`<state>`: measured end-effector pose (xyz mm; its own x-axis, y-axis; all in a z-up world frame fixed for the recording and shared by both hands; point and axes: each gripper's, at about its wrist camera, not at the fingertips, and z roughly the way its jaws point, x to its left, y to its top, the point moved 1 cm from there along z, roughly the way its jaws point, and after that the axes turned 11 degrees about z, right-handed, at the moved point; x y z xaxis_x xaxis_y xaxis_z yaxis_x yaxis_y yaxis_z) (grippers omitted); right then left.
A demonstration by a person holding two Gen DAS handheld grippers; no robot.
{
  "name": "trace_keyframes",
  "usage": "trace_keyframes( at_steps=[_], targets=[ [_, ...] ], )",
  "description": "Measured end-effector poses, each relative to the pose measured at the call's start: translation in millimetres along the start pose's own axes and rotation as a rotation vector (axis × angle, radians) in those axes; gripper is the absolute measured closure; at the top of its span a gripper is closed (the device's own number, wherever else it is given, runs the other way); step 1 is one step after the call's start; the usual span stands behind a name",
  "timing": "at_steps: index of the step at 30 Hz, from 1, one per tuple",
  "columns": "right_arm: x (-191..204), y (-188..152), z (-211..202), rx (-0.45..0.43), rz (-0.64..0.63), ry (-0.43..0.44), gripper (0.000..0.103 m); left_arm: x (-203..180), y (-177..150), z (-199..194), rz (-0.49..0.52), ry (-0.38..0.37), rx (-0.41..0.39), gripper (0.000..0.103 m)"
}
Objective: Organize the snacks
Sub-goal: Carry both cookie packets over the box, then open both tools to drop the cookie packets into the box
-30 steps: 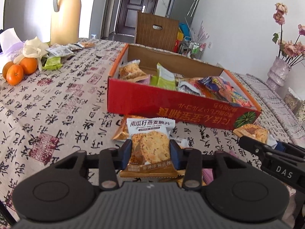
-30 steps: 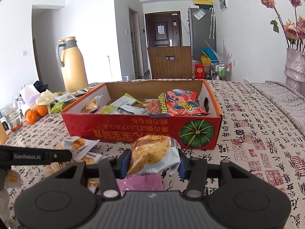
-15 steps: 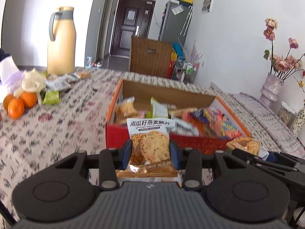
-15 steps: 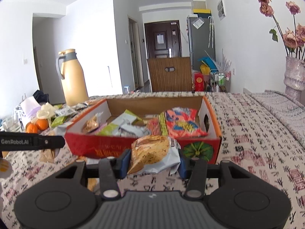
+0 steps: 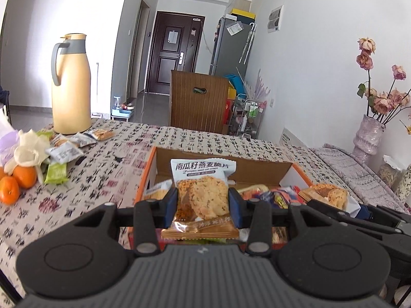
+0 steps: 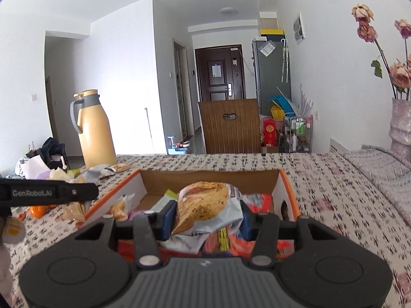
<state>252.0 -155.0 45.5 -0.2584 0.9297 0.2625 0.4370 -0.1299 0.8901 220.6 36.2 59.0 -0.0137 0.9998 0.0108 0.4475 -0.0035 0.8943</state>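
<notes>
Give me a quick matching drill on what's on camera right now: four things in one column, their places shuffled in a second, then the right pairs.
Things:
1. oat crisp packet
2. crumpled biscuit packet
3. oranges
4. yellow thermos jug

Places:
A. standing upright at the table's far left edge
B. clamped in the right gripper, above the cardboard box
C. lying on the tablecloth at far left, beside a green packet
D. clamped in the left gripper, in front of the box

Pairs: 1-D, 2-B, 3-C, 4-A
</notes>
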Motion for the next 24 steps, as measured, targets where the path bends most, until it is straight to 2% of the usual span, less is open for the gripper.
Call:
trace_keyframes(
  at_steps=[10, 24],
  targets=[
    [4, 16, 55, 0.011, 0.015, 0.013, 0.055, 8, 13, 51, -0.026, 0.027, 0.011, 0.061],
    [-4, -5, 91, 0.050, 0.015, 0.011, 0.055, 17, -13, 95, -0.038, 0.010, 0.069, 0.061]
  ],
)
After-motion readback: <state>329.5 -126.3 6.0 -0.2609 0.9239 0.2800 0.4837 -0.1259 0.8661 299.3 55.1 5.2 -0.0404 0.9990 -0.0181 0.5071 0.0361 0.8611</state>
